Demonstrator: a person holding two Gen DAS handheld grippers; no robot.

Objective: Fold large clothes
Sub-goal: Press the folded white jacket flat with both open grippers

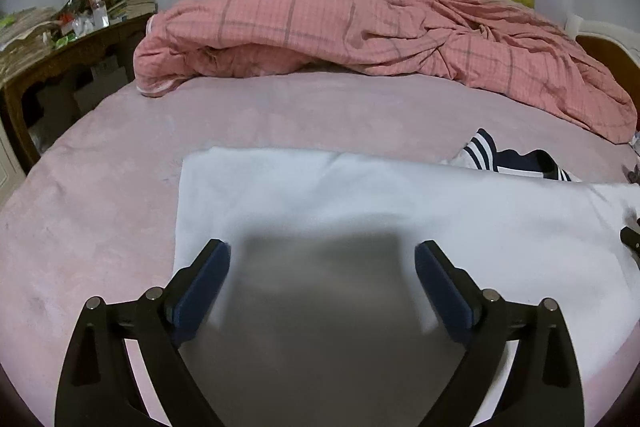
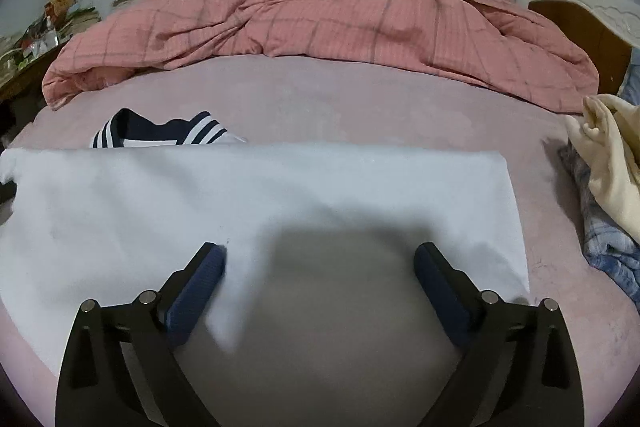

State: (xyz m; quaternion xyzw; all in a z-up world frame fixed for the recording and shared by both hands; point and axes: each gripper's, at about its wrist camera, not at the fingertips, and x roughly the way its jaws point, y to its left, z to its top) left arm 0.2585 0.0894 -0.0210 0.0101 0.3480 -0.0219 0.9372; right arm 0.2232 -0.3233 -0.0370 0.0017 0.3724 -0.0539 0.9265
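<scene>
A white garment [image 1: 360,195] lies flat as a wide folded band across the pink bed sheet [image 1: 100,227]. Its navy collar with white stripes [image 1: 516,159] pokes out from behind the far edge. My left gripper [image 1: 322,255] hovers over the garment's left half, open, blue pads wide apart with nothing between them. In the right wrist view the same garment [image 2: 280,187] and collar [image 2: 160,133] show. My right gripper [image 2: 320,255] stands open above the garment's right half, holding nothing. Each gripper casts a dark shadow on the cloth.
A crumpled pink checked duvet [image 1: 360,27] fills the far side of the bed. A cluttered wooden desk [image 1: 60,43] stands at the left. A cream cloth [image 2: 608,155] and a blue checked cloth [image 2: 604,247] lie at the bed's right edge. A headboard [image 2: 580,11] is far right.
</scene>
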